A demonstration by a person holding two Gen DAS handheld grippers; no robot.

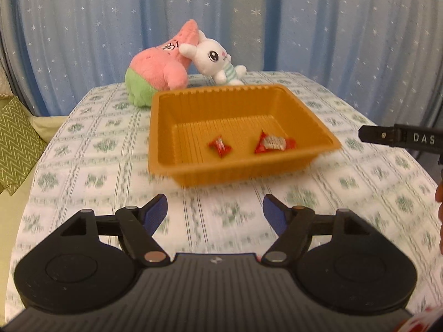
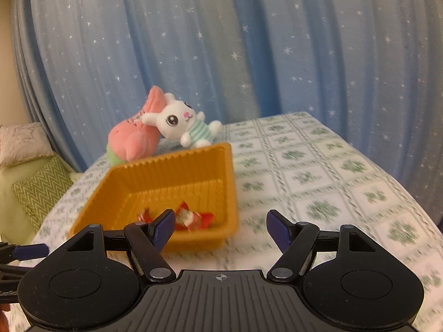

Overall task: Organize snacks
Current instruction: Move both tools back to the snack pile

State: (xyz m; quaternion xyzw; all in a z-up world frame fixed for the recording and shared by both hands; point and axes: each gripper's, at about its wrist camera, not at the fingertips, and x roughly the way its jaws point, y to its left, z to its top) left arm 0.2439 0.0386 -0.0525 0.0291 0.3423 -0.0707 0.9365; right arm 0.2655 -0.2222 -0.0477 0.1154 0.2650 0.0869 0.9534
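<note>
The left matte black plastic tongs (image 1: 215,210) carry two blue-padded fingers (image 1: 156,211) on black linkage arms pinned with round silver rivets. Behind them sit two rounded black housings with circular recessed discs, flanking a ribbed dark grey centre plate bearing a small white crosshair mark. The right matte black plastic tongs (image 2: 220,225) are built alike; seen from the left camera, their side shows white letters "DAS".

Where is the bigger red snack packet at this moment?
The bigger red snack packet lies on the floor of the orange tray, toward its near right corner in the left wrist view, just right of the smaller red packet, apart from both tools.
</note>
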